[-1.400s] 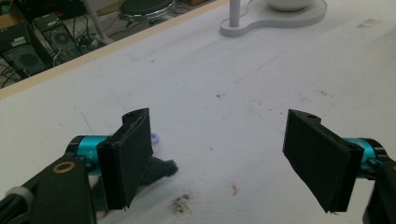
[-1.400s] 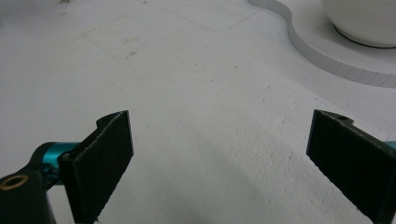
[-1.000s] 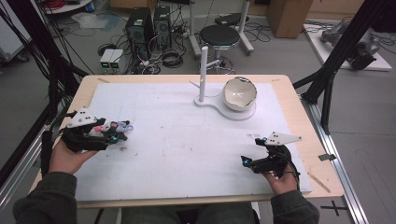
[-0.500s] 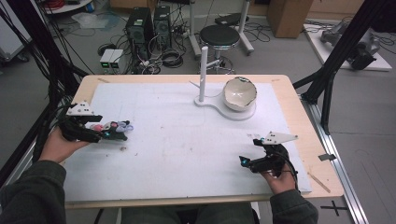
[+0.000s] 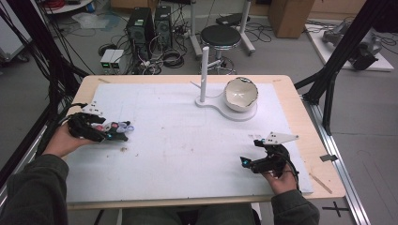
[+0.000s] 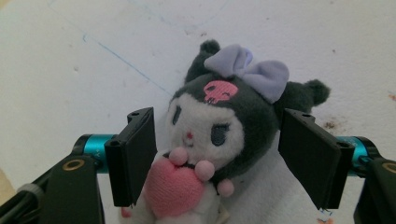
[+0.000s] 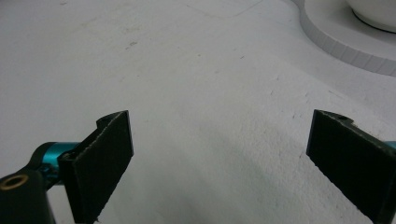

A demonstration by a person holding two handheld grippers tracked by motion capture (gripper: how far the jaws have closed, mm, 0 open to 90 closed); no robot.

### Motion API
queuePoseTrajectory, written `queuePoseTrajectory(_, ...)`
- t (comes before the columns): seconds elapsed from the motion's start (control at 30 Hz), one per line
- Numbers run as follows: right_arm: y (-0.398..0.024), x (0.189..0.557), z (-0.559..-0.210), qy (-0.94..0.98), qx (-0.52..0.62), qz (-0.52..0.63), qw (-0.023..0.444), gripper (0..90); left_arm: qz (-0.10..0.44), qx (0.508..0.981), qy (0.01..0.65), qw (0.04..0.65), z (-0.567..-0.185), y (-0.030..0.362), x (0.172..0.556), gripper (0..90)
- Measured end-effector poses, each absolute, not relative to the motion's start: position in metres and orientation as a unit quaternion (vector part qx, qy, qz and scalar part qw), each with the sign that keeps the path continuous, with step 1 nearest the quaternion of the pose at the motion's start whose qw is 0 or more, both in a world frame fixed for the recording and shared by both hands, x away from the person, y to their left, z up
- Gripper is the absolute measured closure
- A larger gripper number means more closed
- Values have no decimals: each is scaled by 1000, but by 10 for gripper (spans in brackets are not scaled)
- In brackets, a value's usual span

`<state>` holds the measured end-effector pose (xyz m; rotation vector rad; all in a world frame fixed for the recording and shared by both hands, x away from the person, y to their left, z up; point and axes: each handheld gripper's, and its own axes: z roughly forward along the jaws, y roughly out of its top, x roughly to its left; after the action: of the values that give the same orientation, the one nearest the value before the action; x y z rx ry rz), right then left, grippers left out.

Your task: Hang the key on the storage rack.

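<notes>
the left hand-held gripper (image 5: 123, 133) sits low over the white sheet (image 5: 178, 140) that covers the table (image 5: 300, 101), and a small plush toy (image 6: 219, 126) lies between its two black jaws. the jaws stand wide apart with a gap on both sides of the toy's head, so this hand-held gripper is released and not squeezing anything. the toy has a dark hood with two little ears, a white face, a pink skull mark on its forehead and a pale purple bow (image 6: 250, 70) up near one ear. it hugs a pink heart (image 6: 170, 189) that is close to the jaw on the left of the left gripper view. in the high view the toy pokes out just past the tip of the left hand-held gripper, pointing toward the middle of the table. the person's left hand (image 5: 63, 140) holds that hand-held gripper from behind. the right hand-held gripper (image 5: 244, 161) is well apart from the left one, over on the other side of the sheet, held by the right hand (image 5: 281, 180). its jaws are spread wide too, and bare white sheet shows between them, so it is released and holds nothing. far ahead of the right hand-held gripper is a flat white base (image 5: 234, 112) with a white post (image 5: 204, 75) standing up on it and a white bowl (image 5: 241, 93) sitting on it beside the post. in the right gripper view the edge of that base shows in the far top corner.
</notes>
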<state>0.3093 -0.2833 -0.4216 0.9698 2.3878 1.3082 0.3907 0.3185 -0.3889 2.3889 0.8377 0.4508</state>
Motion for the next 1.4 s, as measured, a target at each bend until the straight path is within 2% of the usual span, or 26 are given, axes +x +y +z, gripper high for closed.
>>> queuePoseTrajectory(0.17, -284, 309, -421, 818, 333, 451, 126, 62, 165, 894, 318, 269, -394, 317, 394, 275)
queuePoseTrajectory(0.4, -284, 309, -421, 818, 334, 451, 124, 62, 132, 905, 316, 253, -406, 306, 399, 289)
queuePoseTrajectory(0.67, -286, 308, -420, 814, 335, 458, 127, 62, 143, 902, 324, 249, -403, 308, 393, 390)
queuePoseTrajectory(0.9, -287, 307, -420, 812, 338, 459, 125, 62, 146, 895, 337, 255, -400, 312, 386, 420)
queuePoseTrajectory(1.4, -287, 307, -419, 811, 337, 462, 127, 62, 162, 864, 339, 336, -373, 314, 358, 421)
